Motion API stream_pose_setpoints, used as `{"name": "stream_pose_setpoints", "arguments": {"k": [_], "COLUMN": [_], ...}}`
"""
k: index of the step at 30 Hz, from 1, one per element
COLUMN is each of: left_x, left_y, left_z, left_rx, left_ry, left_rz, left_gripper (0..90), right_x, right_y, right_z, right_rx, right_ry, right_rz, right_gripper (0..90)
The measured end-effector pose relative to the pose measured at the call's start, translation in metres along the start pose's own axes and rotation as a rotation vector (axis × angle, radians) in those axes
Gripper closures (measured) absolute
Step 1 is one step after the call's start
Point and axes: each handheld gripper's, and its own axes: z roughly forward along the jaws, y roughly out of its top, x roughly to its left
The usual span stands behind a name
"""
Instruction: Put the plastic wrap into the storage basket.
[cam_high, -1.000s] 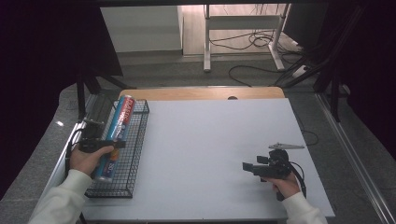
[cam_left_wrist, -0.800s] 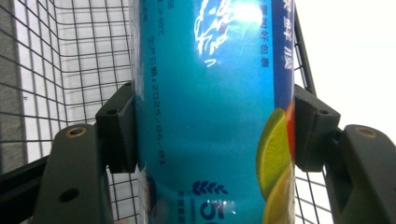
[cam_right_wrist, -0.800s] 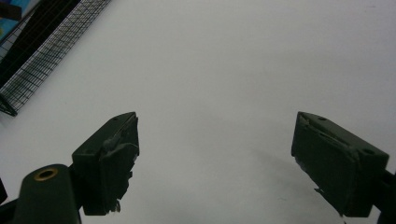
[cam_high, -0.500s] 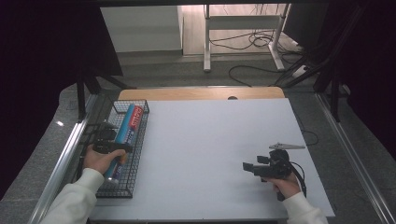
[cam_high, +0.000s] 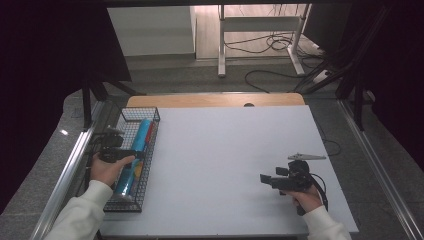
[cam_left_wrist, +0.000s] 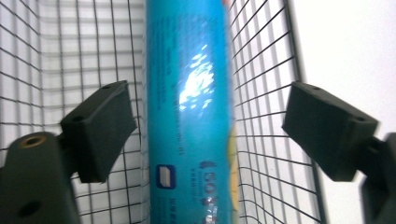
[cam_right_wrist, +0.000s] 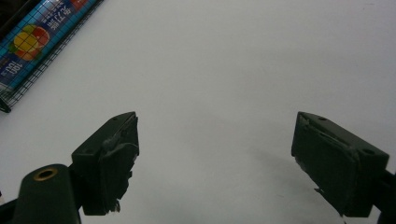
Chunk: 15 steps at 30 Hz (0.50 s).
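Note:
A long blue tube-shaped can with a red end lies lengthwise in the black wire basket at the table's left edge. My left gripper hovers over the basket, open. In the left gripper view the can runs up between the two jaws, and both stand clear of its sides, with basket mesh around it. My right gripper is held low over the white table at the front right, open, with nothing between its jaws. The can shows at the top left of the right gripper view.
A wooden strip borders the table's far edge. Metal rails run along both sides. Beyond the table are desk legs and cables on the floor. Bare white surface lies between the basket and my right gripper.
The left gripper carried the can tilted above the basket, lowered it in and let go. The can now lies flat in the basket. The right gripper has not moved.

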Motion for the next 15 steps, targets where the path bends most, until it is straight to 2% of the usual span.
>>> {"name": "stream_pose_setpoints", "arguments": {"k": [5, 7, 9, 11, 15], "left_x": [-0.008, -0.013, -0.020, -0.029, -0.050], "left_y": [0.000, -0.001, -0.004, -0.008, -0.022], "left_z": [-0.021, -0.032, -0.042, -0.049, -0.051], "left_rx": [-0.088, -0.125, -0.170, -0.188, -0.222], "left_ry": [-0.016, -0.026, -0.065, -0.114, -0.195], "left_rz": [0.035, 0.076, 0.115, 0.165, 0.259], "left_gripper": [11.2, 11.4, 12.3, 12.9, 13.5], "right_x": [-0.001, 0.000, 0.000, 0.000, 0.002], "right_y": [0.000, 0.000, 0.000, -0.001, -0.001], "right_z": [-0.002, -0.002, -0.003, -0.003, -0.006], "right_rx": [-0.002, -0.006, -0.006, -0.008, -0.029], "right_ry": [-0.004, -0.005, -0.006, -0.007, -0.010], "right_rz": [-0.001, -0.005, -0.008, -0.010, -0.028], "right_gripper": [15.2, 15.1, 14.9, 14.8, 15.0]}}
